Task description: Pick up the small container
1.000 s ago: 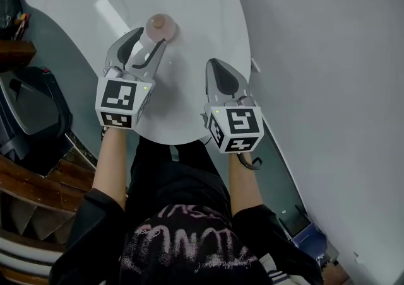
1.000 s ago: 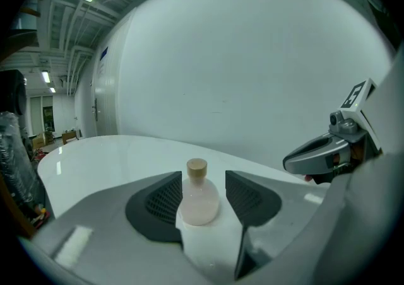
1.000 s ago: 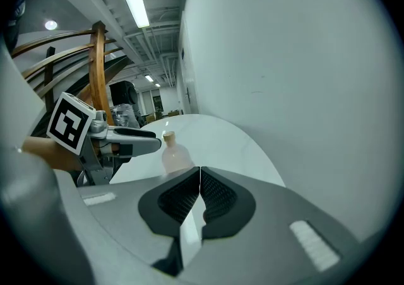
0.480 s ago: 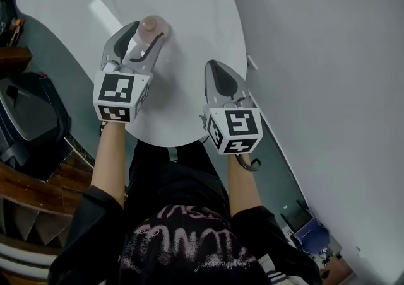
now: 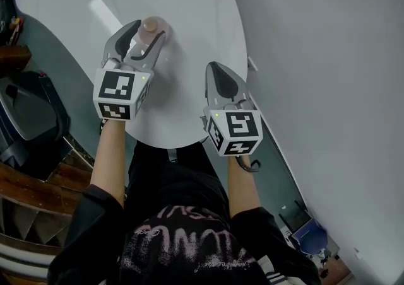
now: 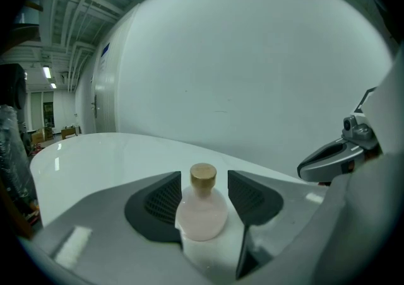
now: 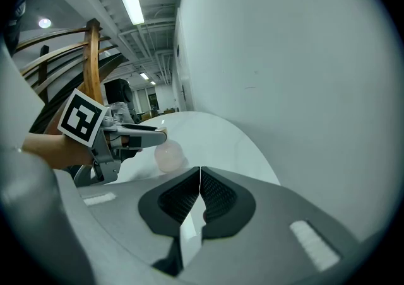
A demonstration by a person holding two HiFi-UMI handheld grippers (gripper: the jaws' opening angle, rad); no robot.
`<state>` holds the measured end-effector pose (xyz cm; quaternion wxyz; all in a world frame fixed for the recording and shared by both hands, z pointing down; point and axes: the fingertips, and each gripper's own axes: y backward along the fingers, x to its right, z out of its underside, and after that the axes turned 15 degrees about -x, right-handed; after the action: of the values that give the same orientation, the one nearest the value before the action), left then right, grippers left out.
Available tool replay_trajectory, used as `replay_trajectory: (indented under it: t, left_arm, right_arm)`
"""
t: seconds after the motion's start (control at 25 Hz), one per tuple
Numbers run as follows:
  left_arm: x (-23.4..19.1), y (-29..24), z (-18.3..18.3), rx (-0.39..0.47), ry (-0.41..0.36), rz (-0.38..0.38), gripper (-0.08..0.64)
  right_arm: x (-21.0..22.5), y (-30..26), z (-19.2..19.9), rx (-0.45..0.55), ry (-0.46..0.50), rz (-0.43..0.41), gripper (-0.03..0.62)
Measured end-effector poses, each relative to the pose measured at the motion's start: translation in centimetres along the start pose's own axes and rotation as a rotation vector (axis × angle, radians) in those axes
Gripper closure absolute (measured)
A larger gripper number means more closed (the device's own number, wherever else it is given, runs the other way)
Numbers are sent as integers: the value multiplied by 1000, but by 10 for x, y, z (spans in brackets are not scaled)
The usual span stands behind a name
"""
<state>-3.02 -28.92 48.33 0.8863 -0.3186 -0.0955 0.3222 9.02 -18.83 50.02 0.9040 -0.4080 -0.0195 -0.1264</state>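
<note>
Left gripper view: the left gripper has its jaws part-way apart, closed in to the width of a small bottle. The pads bear on the sides of its round pale pink body. The tan cap stands free between them. The bottle is upright, its base on the white table.

Head view: shows the bottle only from above, mostly covered by the jaws, well in from the table's near edge. It alone shows both marker cubes, left and right, and the person's forearms.

Right gripper view: the right gripper has its jaws pressed together with nothing between them. It is held apart from the bottle, to its right. The bottle shows beyond as a blurred pale shape, with one left jaw across its top.

Contents: not determinable, as the body is cloudy.
</note>
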Motion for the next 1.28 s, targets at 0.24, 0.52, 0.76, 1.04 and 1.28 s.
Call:
replay_trajectory:
  t: [0.24,0.52,0.76,1.04,1.28]
  left_arm:
    - [0,-1,-2,16,19,0,373]
    - [-2,-7,-2,8,21,0,417]
    - [-5,-3,-1,16,19,-6,417]
    - [-7,-8,6,-11,-17,-34,424]
    - [-7,-8,7,-6,-23,-38,428]
  right_arm:
    - [1,1,2,-3,-6,1,580]
    - [5,-1,4,-4,-16,9,579]
    - [4,1,3,-2,-19,16,579]
    - [5,0,5,-8,-21,17,580]
    - [7,1,6,-7,-21,20,578]
